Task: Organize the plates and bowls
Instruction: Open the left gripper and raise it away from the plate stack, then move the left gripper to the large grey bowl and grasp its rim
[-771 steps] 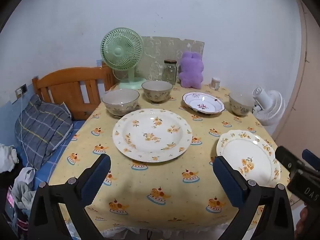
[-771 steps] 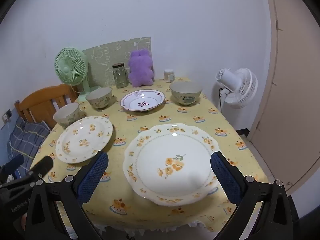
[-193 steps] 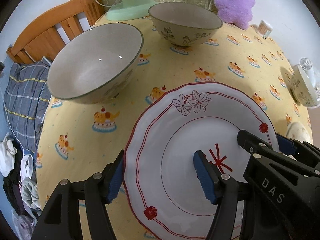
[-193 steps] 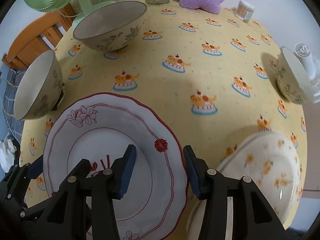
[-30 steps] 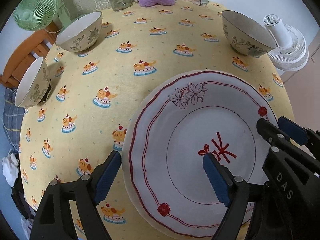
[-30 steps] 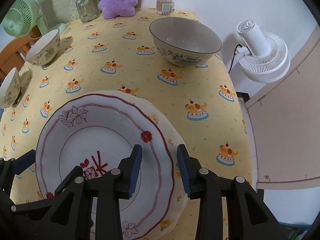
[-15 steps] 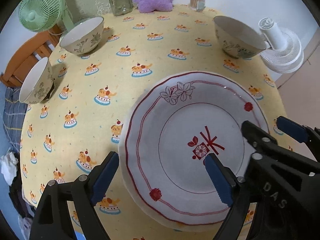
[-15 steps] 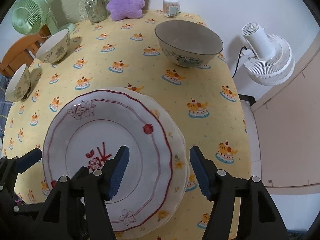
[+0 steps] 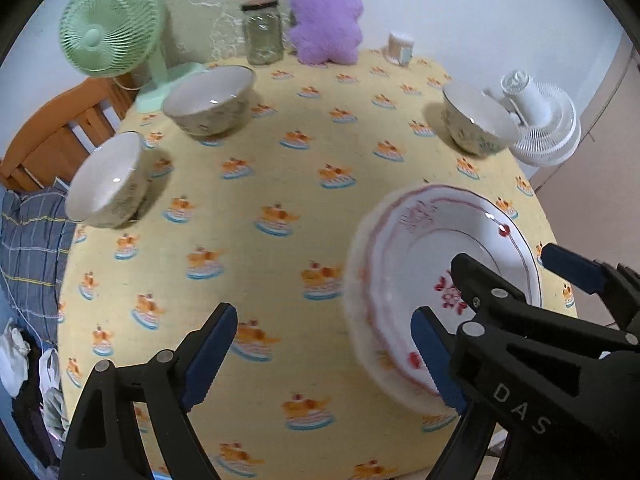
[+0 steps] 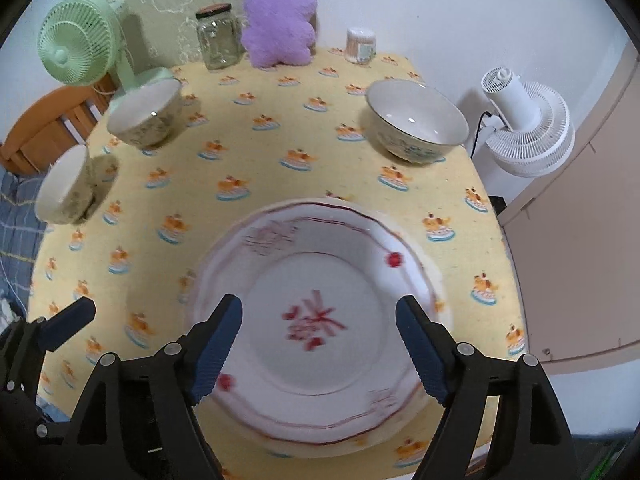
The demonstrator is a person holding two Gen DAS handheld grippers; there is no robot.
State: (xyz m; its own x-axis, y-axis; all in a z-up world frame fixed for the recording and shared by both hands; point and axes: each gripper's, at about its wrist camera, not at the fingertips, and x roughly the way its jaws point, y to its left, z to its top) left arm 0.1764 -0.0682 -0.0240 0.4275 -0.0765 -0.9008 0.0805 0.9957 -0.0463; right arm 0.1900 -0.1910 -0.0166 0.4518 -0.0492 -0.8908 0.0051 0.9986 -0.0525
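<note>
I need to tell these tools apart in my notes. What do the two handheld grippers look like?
Both look the same: the left gripper and right gripper are black plastic clamp-style frames with silver screw heads, each ending in two fingers faced with ribbed blue pads. White letters "DAS" are printed on the right gripper's body, seen in the left wrist view. No cables, sleeves or hands show.

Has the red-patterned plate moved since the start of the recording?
Yes. The red-patterned plate has gone from the far side of the table, near the purple toy, to the near edge, where it lies on top of the other plates.
</note>
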